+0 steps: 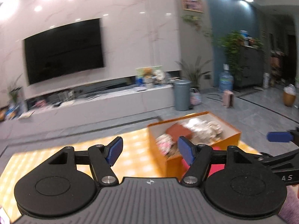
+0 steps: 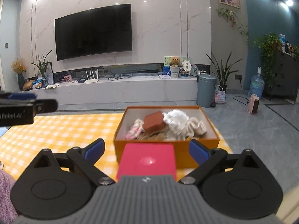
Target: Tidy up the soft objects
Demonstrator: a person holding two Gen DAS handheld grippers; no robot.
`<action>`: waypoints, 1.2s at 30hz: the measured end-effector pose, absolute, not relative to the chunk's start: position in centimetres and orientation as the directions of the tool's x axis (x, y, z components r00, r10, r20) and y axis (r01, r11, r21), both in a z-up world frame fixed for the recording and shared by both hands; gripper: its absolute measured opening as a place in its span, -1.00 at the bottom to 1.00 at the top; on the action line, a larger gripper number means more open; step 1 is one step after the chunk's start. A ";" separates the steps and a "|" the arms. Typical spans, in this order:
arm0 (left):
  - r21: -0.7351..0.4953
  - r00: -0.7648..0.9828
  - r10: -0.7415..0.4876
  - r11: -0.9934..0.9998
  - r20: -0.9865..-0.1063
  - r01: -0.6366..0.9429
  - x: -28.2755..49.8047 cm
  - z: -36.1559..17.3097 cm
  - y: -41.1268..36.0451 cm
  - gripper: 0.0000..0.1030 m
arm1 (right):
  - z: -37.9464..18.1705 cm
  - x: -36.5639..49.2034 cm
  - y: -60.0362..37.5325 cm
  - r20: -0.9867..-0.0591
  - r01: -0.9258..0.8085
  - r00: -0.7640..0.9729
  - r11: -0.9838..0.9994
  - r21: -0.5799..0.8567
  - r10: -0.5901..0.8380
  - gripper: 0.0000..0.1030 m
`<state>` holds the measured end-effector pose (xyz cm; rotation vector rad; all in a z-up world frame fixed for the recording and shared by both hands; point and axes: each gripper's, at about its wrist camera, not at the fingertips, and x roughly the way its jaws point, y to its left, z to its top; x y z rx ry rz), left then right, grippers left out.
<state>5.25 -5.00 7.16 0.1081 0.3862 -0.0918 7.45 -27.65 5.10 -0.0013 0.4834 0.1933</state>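
- Two claws, both spread wide and gripping nothing: left claw (image 1: pixel 150 154) raised over the yellow checked surface (image 1: pixel 56 158); right claw (image 2: pixel 146 149) low, just near of the orange box (image 2: pixel 166 149).
- Orange box (image 1: pixel 230 140) open-topped, at the far right part of the surface; inside, a pile of soft items: brown block (image 2: pixel 154 124) on top, white plush (image 2: pixel 175 122) to its right, pink-and-white piece (image 2: pixel 133 133) at the near left, beige knit (image 2: pixel 196 127) at the right.
- Pink cushion-like square (image 2: pixel 147 161) outside the box, touching or just beside its near wall, between the right claw's fingers (image 2: pixel 94 148) but not pinched.
- Step in hand, as judged: most soft things boxed, pink square apparently next.
- Next move, as judged: closing the right fingers on the pink square, lifting above the box rim, releasing onto the pile.
- Possible obstacles: near wall of the box directly behind the square; heaped contents leaving little room; left claw close on the left side.
- Surroundings, well apart: wall television (image 2: pixel 93 30), low white console (image 2: pixel 119 88), grey bin (image 2: pixel 206 90), water bottle (image 2: pixel 257 85), potted plants (image 2: pixel 222 71). Left view motion-blurred.
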 end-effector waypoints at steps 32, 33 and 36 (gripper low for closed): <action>0.028 0.763 0.095 0.995 -0.639 -0.101 1.0 -6.6 0.3 0.55 | -6.3 5.3 -24.4 -0.574 -0.167 0.808 0.986 -0.010 0.131 0.85; 0.030 0.763 0.096 0.995 -0.639 -0.100 0.9 -6.5 0.4 0.56 | -6.3 5.3 -24.4 -0.575 -0.166 0.808 0.986 -0.009 0.131 0.85; 0.031 0.764 0.096 0.995 -0.639 -0.099 0.9 -6.4 0.4 0.57 | -6.3 5.3 -24.4 -0.576 -0.166 0.807 0.986 -0.010 0.130 0.85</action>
